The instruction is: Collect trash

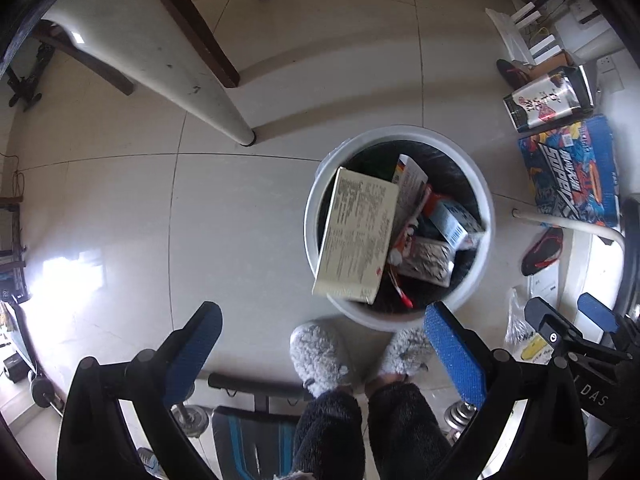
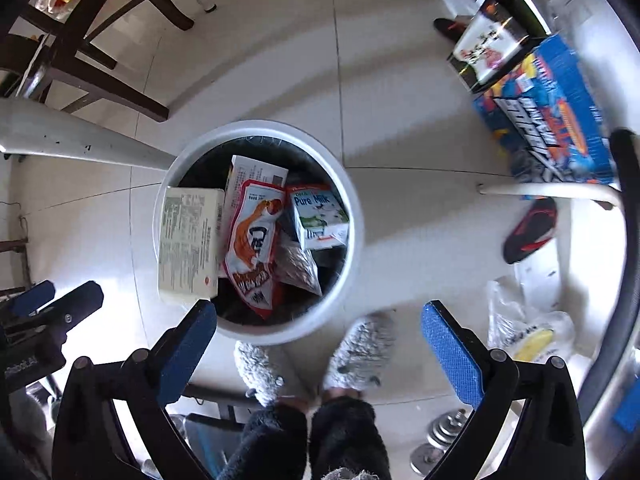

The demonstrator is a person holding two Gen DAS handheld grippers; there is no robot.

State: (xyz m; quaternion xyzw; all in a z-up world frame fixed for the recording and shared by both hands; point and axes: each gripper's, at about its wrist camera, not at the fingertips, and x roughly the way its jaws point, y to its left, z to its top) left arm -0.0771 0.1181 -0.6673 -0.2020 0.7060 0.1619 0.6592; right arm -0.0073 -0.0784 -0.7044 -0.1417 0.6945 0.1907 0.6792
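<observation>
While both grippers hang over the white bin [image 1: 400,136] on the tiled floor [image 1: 240,220], their blue fingers [image 1: 454,354] stand wide apart and grip nothing.

Left gripper [image 1: 324,354] and right gripper [image 2: 320,352] are empty, touching no trash. Inside the bin a cream box [image 2: 190,240] leans at the left rim, beside a red snack bag [image 2: 256,248] and a milk carton [image 2: 320,216]. Grey slippers [image 2: 360,354] stand just beside the bin.

Glossy pale floor tiles [image 1: 248,208], smooth white plastic bin [image 2: 352,208] with black film liner [image 1: 460,176], matt cardboard box [image 1: 356,232], shiny red foil pouch [image 2: 256,236], printed milk carton [image 2: 318,216], fluffy grey slippers [image 1: 316,356], dark wood chair [image 2: 92,68], metal weights [image 2: 444,436], textured blue pads [image 2: 450,354].
</observation>
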